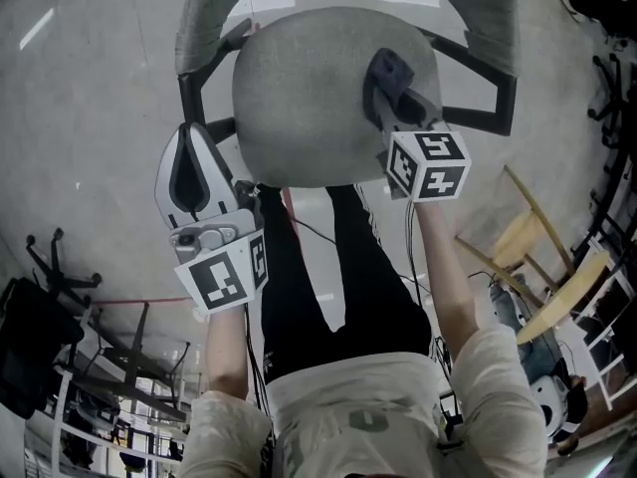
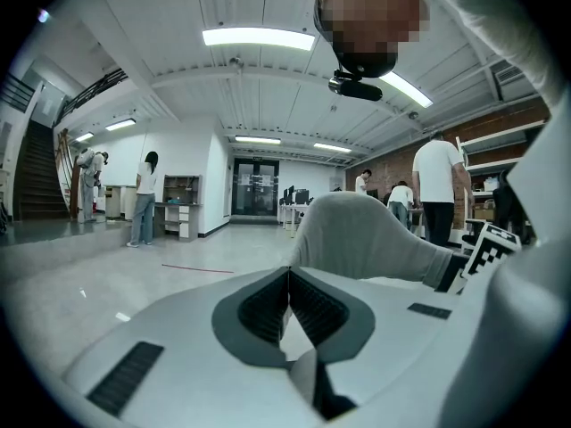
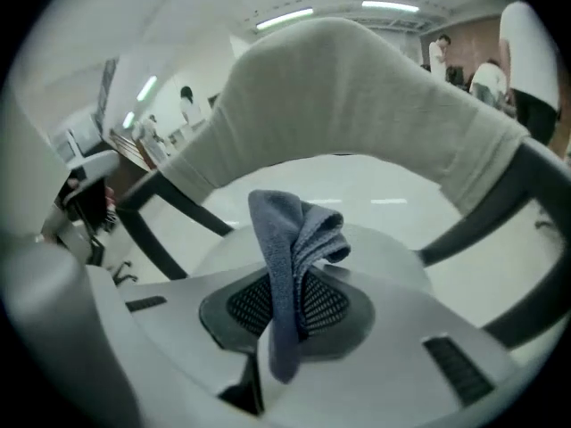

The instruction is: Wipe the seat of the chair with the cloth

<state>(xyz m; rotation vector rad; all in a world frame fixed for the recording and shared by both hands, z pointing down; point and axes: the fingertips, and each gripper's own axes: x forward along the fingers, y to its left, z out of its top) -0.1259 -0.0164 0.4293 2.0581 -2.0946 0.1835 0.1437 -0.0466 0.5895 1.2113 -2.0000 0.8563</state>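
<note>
The right gripper [image 1: 390, 80] is squeezing the cloth [image 3: 294, 239] between its jaws. The jaws are almost shut, with only the folded cloth between them. The blue cloth is poking out past the jaws in a floppy bunch. It is sitting over the right side of the round grey seat [image 1: 299, 108], near the chair back [image 3: 357, 96]. I cannot tell if it is touching the seat yet.

The left gripper [image 1: 191, 167] is waiting off the left edge of the seat. Its jaws are pressed together and are holding nothing.

The cloth is looking soft, light and bendy. It will probably flop and fold when it is pushed. It is being held near its folded middle, so not much loose cloth is hanging free to rub with. The seat is looking a bit rough, so the cloth may drag and bunch up. It will likely need a flat, gentle push down.
</note>
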